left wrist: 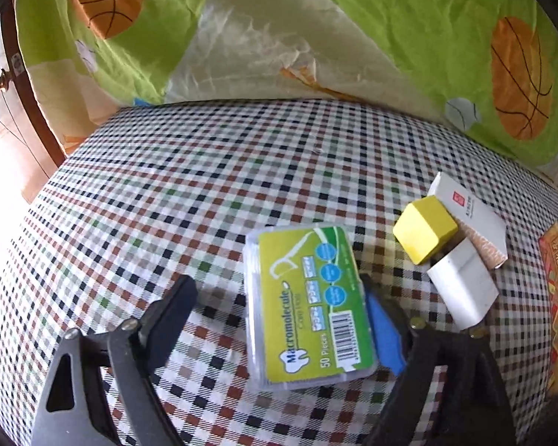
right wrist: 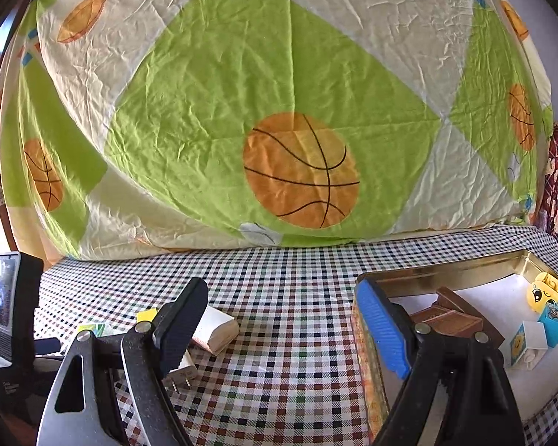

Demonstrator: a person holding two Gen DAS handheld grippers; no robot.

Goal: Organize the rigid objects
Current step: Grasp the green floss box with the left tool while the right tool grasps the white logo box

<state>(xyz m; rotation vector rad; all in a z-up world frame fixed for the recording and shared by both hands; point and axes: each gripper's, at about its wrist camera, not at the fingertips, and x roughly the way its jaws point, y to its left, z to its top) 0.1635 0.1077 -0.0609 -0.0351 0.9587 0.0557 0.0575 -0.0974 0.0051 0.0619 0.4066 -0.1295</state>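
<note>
Two claws work over a checked tablecloth point(left wrist: 204, 186) beside a bed draped in a crinkled green-and-cream sheet point(right wrist: 212, 111) printed with basketballs. The left claw point(left wrist: 279, 297) stands spread wide, gripping nothing, around a flat, clear plastic floss-pick box point(left wrist: 308, 304) with a glossy green label; the box lies on the cloth between the fingers, its right edge touching or just beside the blue ribbed pad point(left wrist: 385, 334), its left edge apart from the black pad. Just beyond it to the right sit a yellow cube point(left wrist: 424, 234), a white plug adapter point(left wrist: 461, 290) and a white carton point(left wrist: 468, 208), crowded together. The right claw point(right wrist: 282, 316) is likewise spread and empty, hovering above bare cloth between the adapter and carton on its left and a shallow gold-lined tin point(right wrist: 446, 265) on its right. Inside the tin rest brown rectangular blocks point(right wrist: 454, 316), a yellow toy face point(right wrist: 543, 291), a blue brick point(right wrist: 554, 317) and a white cube point(right wrist: 530, 342).
</note>
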